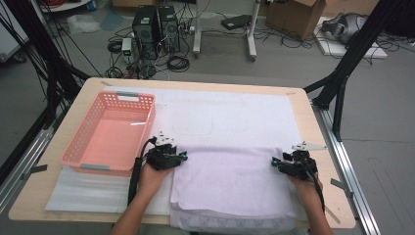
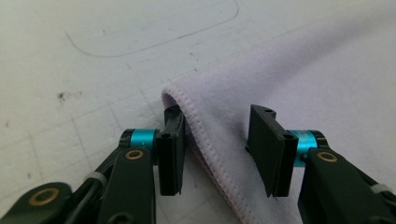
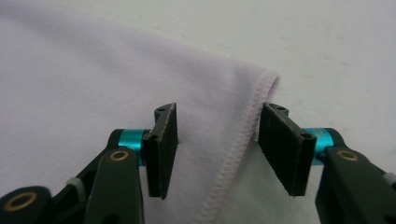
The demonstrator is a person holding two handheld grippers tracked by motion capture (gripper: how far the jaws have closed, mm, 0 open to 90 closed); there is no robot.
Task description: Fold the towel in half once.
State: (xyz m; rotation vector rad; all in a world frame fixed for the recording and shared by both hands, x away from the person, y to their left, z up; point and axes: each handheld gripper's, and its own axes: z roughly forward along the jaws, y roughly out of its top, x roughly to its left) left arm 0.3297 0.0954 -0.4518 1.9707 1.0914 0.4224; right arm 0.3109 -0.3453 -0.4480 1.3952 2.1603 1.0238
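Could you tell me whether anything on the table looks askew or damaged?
Nothing stands out: the folded lilac towel lies flat, the pink basket sits upright, and only a few small dark specks mark the white mat.

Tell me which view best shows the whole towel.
The high view: the lilac towel lies folded flat on the table, all edges visible. The left gripper view shows one stitched corner between open tongs; the right gripper view shows the other corner.
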